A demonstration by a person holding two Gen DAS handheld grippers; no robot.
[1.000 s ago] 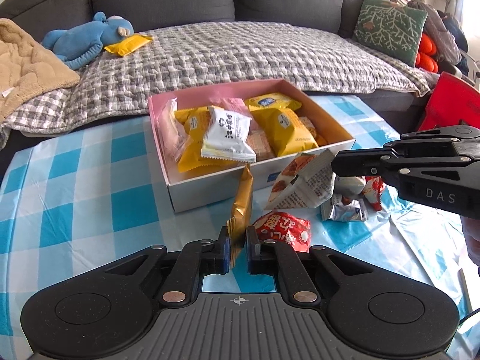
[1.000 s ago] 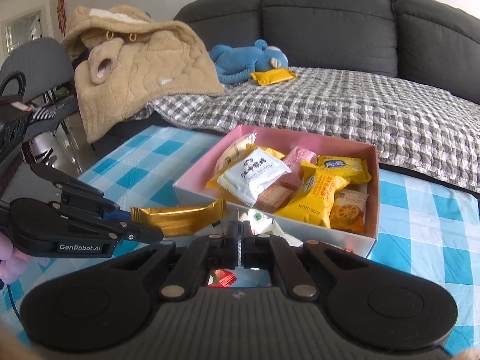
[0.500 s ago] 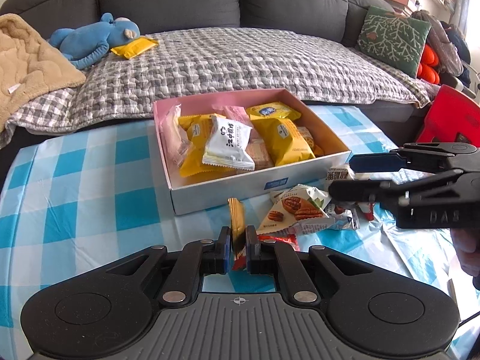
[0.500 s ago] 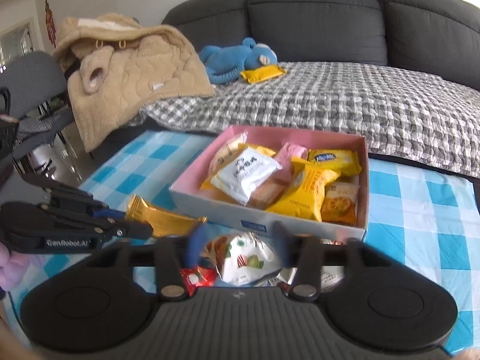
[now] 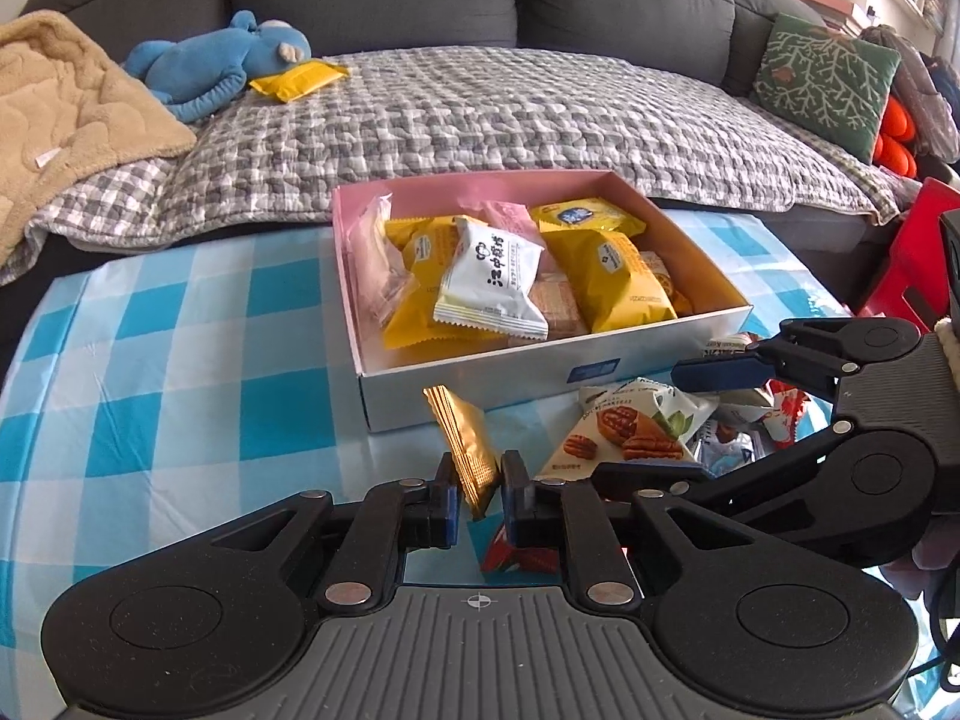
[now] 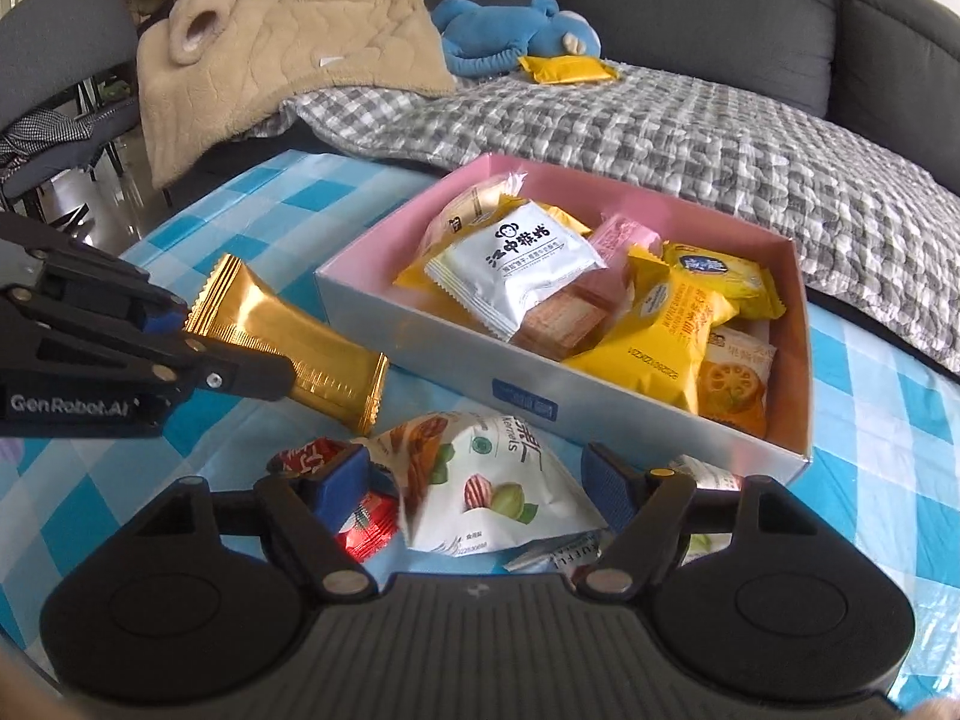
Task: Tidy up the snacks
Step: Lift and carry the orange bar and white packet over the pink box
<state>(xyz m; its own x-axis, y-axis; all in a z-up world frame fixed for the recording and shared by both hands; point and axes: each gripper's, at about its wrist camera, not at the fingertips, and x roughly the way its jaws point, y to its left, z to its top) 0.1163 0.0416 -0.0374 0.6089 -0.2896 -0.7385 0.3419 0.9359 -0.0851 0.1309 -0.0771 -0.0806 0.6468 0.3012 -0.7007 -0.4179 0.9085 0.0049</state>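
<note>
A pink-lined white box [image 5: 654, 348] [image 6: 420, 324] on the blue checked tablecloth holds several yellow, white and pink snack packets. My left gripper [image 5: 478, 495] [image 6: 240, 360] is shut on a gold foil snack bar [image 5: 465, 450] [image 6: 288, 342], held just in front of the box. My right gripper [image 6: 477, 483] [image 5: 666, 420] is open and empty, its fingers on either side of a white nut packet [image 6: 486, 486] [image 5: 624, 426] that lies on the cloth. A red packet [image 6: 366, 516] [image 5: 516, 555] lies beside the nut packet.
More loose packets [image 5: 750, 414] lie right of the nut packet. Behind the table is a dark sofa with a grey checked quilt [image 5: 510, 120], a blue plush toy [image 5: 216, 60], a yellow packet [image 5: 297, 78], a beige blanket [image 6: 270, 42] and a green cushion [image 5: 825, 84].
My right gripper has opened and let go of the white nut packet, which now lies on the cloth. My left gripper has drawn back from the box, and the gold bar has tilted in it.
</note>
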